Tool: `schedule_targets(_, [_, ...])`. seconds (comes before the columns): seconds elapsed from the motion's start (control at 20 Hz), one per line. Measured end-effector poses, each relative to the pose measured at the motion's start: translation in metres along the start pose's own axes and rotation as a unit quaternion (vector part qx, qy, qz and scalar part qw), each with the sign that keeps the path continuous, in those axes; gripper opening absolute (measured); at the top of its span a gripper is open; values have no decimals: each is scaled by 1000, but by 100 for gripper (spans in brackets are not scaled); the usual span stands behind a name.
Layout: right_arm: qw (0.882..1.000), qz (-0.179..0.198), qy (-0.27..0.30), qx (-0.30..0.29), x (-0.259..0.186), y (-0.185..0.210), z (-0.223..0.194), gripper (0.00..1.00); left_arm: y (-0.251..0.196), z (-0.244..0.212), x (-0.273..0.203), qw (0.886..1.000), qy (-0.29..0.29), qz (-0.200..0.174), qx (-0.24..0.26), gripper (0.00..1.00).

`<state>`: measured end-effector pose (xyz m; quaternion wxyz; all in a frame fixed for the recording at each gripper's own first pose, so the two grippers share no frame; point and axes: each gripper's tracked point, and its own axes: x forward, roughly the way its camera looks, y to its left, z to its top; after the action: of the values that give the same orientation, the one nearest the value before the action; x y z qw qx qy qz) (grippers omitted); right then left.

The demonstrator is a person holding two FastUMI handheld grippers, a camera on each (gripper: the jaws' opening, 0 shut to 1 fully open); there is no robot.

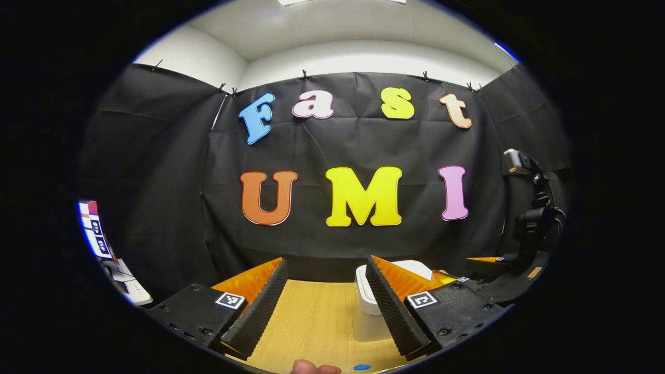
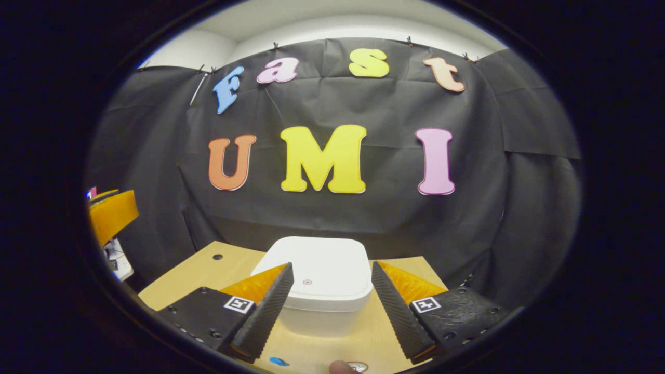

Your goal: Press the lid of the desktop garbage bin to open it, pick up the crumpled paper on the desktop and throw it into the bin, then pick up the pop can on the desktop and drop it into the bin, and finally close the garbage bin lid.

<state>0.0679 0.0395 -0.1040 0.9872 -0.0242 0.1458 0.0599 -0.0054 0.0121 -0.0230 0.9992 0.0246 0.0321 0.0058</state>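
One white garbage bin (image 2: 322,291) sits on the wooden table (image 2: 208,275), its lid (image 2: 317,267) closed and flat on top. In the right gripper view it stands straight ahead of my right gripper (image 2: 328,306), framed in the gap between my two fingers, which are spread wide and touch nothing. In the left gripper view the same bin (image 1: 366,306) lies ahead and to the right, partly hidden behind one finger of my left gripper (image 1: 332,306), whose fingers are also held apart and empty. The bin is squarish with rounded corners, upright, with no clear long axis. Black cloth walls (image 2: 332,218) close the booth behind the table.
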Motion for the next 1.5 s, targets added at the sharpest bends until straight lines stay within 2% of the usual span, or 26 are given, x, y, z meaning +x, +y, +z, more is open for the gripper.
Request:
schedule_targets(0.15, [1000, 13, 18, 0, 18, 4, -6, 90, 9, -1, 0, 1000, 1, 17, 2, 97])
schedule_targets(0.2, [1000, 15, 24, -1, 24, 4, -6, 80, 10, -2, 0, 1000, 4, 21, 1, 97])
schedule_targets(0.25, [999, 13, 30, -2, 28, 4, -9, 77, 13, -3, 1, 1000, 5, 26, 0, 97])
schedule_targets(0.35, [999, 20, 41, -3, 36, 8, -14, 61, 19, -2, 0, 999, 4, 38, 2, 97])
schedule_targets(0.4, [998, 23, 50, -5, 41, 10, -19, 46, 23, -1, 0, 999, 2, 45, 3, 97])
schedule_targets(0.5, [997, 36, 64, -6, 47, 16, -25, 38, 28, -2, -1, 998, 3, 56, 4, 97])
schedule_targets(0.6, [997, 37, 74, -9, 51, 16, -29, 38, 31, -4, -1, 998, 6, 63, 3, 97])
schedule_targets(0.7, [996, 40, 74, -6, 57, 18, -30, 4, 33, -6, 0, 998, 7, 70, 5, 97])
schedule_targets(0.8, [996, 46, 81, -10, 61, 21, -33, 6, 36, -5, 2, 997, 8, 73, 5, 97])
schedule_targets(0.9, [995, 46, 85, -13, 65, 19, -36, 0, 36, -7, 2, 997, 10, 75, 7, 97])
schedule_targets(1.1, [993, 54, 96, -30, 70, 21, -45, 0, 40, -10, 5, 997, 13, 82, 8, 97])
schedule_targets(1.35, [991, 54, 123, 0, 71, 18, -59, 1, 34, -17, 8, 997, 23, 75, 2, 97])
schedule_targets(1.5, [993, 50, 103, -24, 65, 20, -50, 1, 26, -17, 7, 998, 22, 65, 1, 97])
